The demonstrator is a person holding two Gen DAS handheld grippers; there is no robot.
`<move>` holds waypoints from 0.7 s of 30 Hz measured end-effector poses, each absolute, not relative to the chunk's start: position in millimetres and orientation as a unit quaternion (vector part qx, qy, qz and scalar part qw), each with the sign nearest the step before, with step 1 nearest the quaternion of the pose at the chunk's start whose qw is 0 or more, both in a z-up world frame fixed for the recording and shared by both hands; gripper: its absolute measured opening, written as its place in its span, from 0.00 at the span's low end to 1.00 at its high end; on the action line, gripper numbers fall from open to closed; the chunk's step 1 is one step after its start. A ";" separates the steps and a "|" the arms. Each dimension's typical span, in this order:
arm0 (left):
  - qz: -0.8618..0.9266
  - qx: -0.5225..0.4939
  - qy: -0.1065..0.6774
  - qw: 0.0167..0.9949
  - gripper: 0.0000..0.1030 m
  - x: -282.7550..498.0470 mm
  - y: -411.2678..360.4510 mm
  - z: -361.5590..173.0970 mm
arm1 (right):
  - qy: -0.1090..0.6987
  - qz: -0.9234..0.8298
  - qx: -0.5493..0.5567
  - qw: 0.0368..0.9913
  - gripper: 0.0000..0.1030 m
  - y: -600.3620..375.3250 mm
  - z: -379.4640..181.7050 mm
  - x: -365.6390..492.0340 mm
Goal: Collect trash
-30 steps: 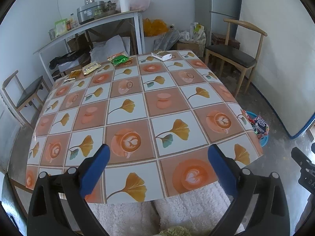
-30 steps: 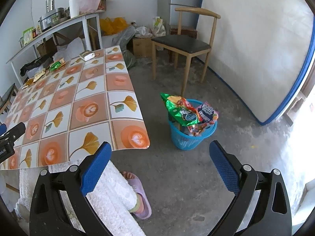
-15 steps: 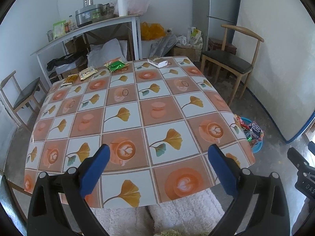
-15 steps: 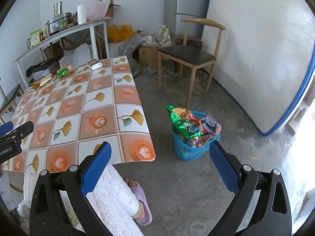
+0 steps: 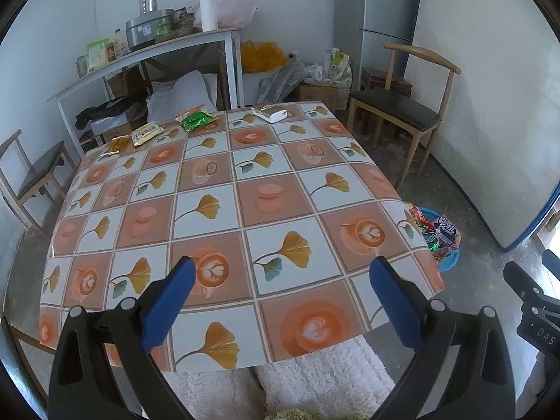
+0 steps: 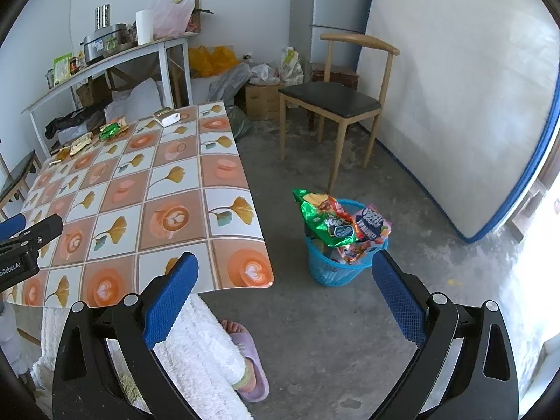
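- My left gripper [image 5: 280, 297] hangs over the tabletop [image 5: 245, 189] — jaws wide, empty.
- My right gripper [image 6: 285, 294], jaws wide, faces the full blue basket [image 6: 332, 269].
- Wrappers [image 5: 196, 120] line the far edge.

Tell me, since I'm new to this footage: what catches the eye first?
The patterned tablecloth fills the left wrist view, with snack wrappers along its far edge. On the floor right of the table, a blue basket overflows with bright wrappers. Both grippers are open and empty.

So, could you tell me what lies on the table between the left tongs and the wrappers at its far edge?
Nothing: in the left wrist view, only bare patterned tablecloth stretches from the open left tongs to the wrappers at the far edge.
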State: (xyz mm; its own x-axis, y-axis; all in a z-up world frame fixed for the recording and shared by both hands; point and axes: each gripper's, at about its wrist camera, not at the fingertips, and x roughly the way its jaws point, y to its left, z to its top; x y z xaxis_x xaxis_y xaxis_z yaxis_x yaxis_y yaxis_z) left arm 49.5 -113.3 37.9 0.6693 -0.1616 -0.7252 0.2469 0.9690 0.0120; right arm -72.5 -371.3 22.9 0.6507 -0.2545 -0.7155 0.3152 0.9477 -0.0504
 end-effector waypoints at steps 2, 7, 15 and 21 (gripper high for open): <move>-0.113 0.055 0.390 0.912 0.95 49.3 -113.7 38.1 | 0.387 -0.156 0.039 0.908 0.93 -371.5 22.9 -72.2; -0.112 0.055 0.391 0.912 0.95 49.5 -113.9 38.3 | 0.387 -0.157 0.040 0.908 0.93 -371.0 22.9 -72.2; -0.112 0.055 0.391 0.912 0.95 49.6 -113.3 38.0 | 0.387 -0.157 0.039 0.908 0.93 -370.2 22.7 -72.6; -0.113 0.055 0.391 0.912 0.95 49.4 -113.6 38.1 | 0.387 -0.157 0.039 0.908 0.93 -370.3 22.4 -72.4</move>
State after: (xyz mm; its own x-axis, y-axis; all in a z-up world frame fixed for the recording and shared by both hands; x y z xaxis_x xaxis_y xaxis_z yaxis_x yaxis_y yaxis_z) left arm 49.4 -113.6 38.1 0.6680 -0.1641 -0.7258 0.2496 0.9683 0.0109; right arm -72.4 -370.3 22.4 0.6512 -0.2540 -0.7151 0.3147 0.9479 -0.0501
